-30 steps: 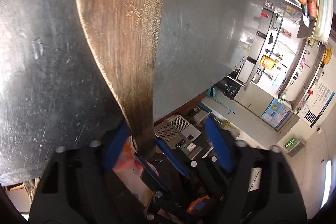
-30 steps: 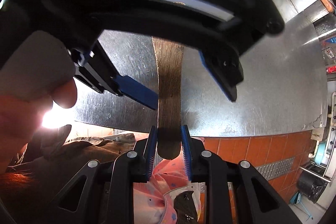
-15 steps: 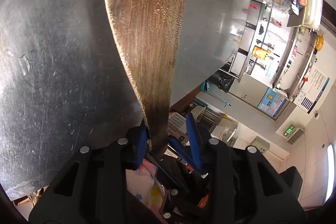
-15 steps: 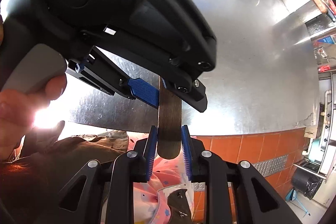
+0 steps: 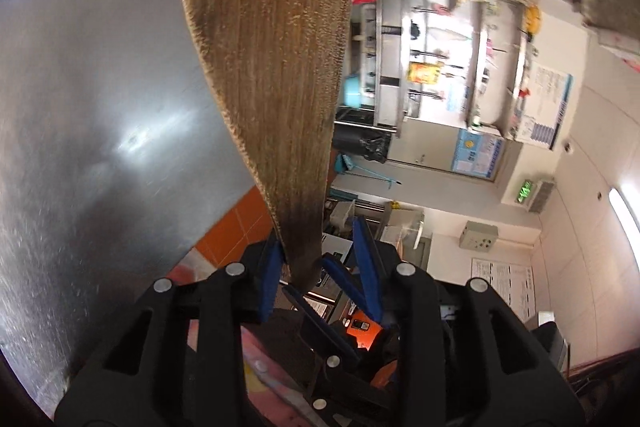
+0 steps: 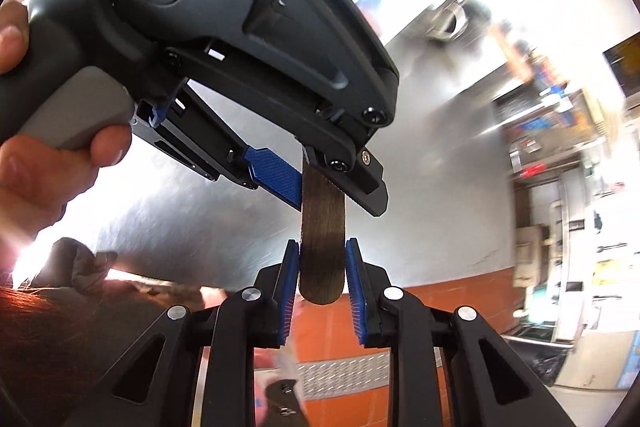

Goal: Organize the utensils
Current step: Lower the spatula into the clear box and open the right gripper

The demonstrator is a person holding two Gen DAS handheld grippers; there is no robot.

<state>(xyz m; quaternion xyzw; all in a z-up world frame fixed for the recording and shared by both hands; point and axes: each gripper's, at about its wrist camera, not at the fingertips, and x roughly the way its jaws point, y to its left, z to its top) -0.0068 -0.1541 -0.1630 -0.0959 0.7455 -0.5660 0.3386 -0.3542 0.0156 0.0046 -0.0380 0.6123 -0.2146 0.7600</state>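
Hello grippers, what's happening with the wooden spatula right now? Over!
Right gripper clamped on the wooden spatula handle end. Left gripper just closed on the handle further up. Both hold it above the steel counter. Nothing in the way.

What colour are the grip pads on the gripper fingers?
Blue, on black fingers; clearest in the right wrist view, on the right gripper's pads.

We see the wooden spatula [image 6: 322,247] held off the table [image 6: 420,195], its handle end between the right gripper [image 6: 322,287] jaws near the table's front edge, the left gripper [image 6: 320,183] clamping the handle just beyond, the blade [image 5: 268,27] reaching over the table.
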